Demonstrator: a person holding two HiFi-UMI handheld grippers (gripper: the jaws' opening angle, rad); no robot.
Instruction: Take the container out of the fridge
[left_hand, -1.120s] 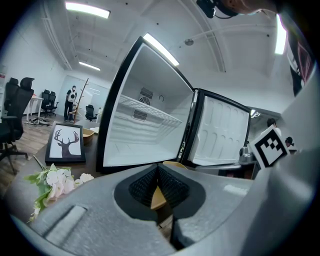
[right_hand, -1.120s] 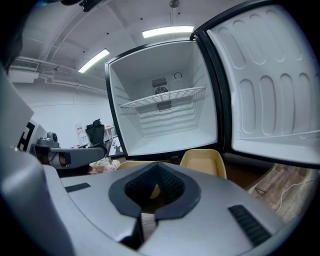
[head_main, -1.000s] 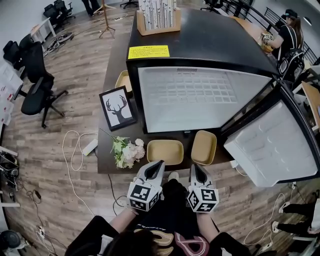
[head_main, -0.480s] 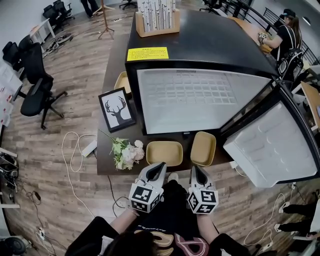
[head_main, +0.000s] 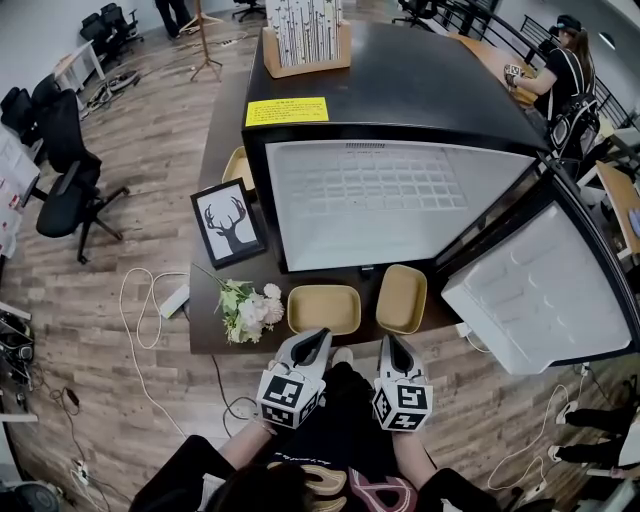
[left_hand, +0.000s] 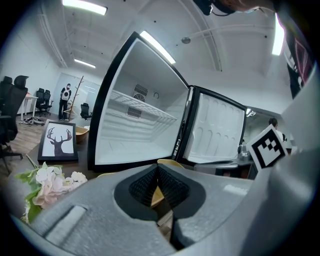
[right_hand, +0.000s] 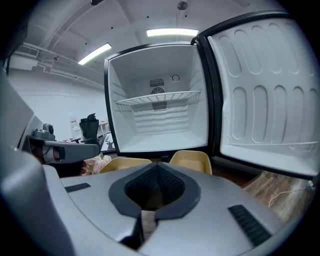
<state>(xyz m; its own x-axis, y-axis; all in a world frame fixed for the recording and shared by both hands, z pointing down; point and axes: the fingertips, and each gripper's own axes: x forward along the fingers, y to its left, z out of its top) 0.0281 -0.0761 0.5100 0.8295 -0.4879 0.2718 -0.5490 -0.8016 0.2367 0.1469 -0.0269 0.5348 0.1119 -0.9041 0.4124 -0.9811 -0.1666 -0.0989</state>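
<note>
scarcely shifted since before, closed tight on nothing: left claw (head_main: 317, 336), right claw (head_main: 388, 341), hovering near two tan containers (head_main: 324, 308) before open fridge (head_main: 400, 205).

You work in a bright, evenly lit room. Ceiling strip lights (right_hand: 171, 32) glow white overhead, and one (left_hand: 84, 7) burns out to pure white in the left gripper view. The fridge (head_main: 400, 200) throws that light back softly from its white inside, without hard shadows, while its black top (head_main: 420, 80) carries only a dull sheen. In your head view the wooden floor (head_main: 150, 180) bows at the edges. Both gripper views sit inside dark rounded corners. Close to each lens, the left gripper (left_hand: 157, 165) and right gripper (right_hand: 157, 163) look softer than the fridge beyond.
</note>
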